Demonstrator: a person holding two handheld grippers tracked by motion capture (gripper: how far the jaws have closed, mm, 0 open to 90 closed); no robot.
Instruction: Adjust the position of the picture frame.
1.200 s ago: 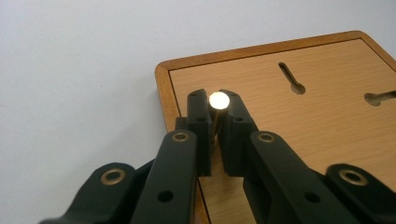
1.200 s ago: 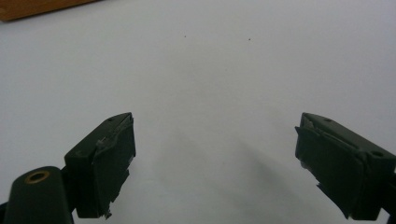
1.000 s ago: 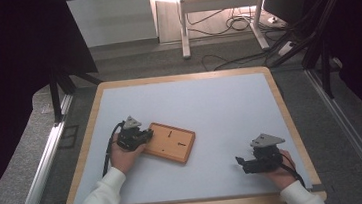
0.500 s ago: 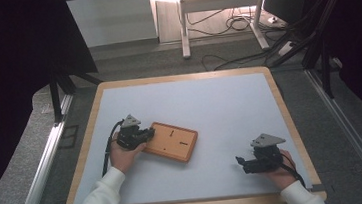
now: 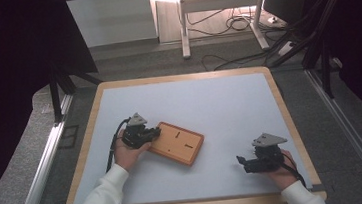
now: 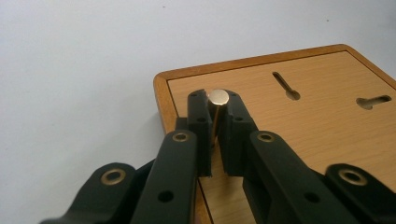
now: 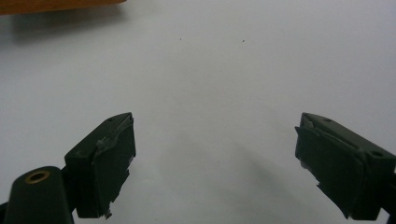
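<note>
A flat wooden board [image 5: 178, 142] with two keyhole slots lies left of centre on the white table. My left gripper [image 5: 155, 132] sits at the board's left corner. In the left gripper view the board [image 6: 303, 121] spreads to the right, and the left gripper [image 6: 215, 106] is shut on a small brass pin [image 6: 218, 97]. The pin stands upright between the jaws, its round head just over the board's corner rim. My right gripper [image 5: 243, 163] rests near the table's front right, away from the board. The right gripper [image 7: 215, 158] is open with nothing between its jaws.
A raised wooden frame [image 5: 286, 117] borders the white table surface [image 5: 209, 104]. Beyond the far edge are a floor with cables [image 5: 232, 24] and desk legs [image 5: 183, 24]. A metal rail [image 5: 44, 160] runs along the left side.
My left gripper has shifted slightly to the right and away from the person, at the board's corner. The right gripper has stayed where it was.
</note>
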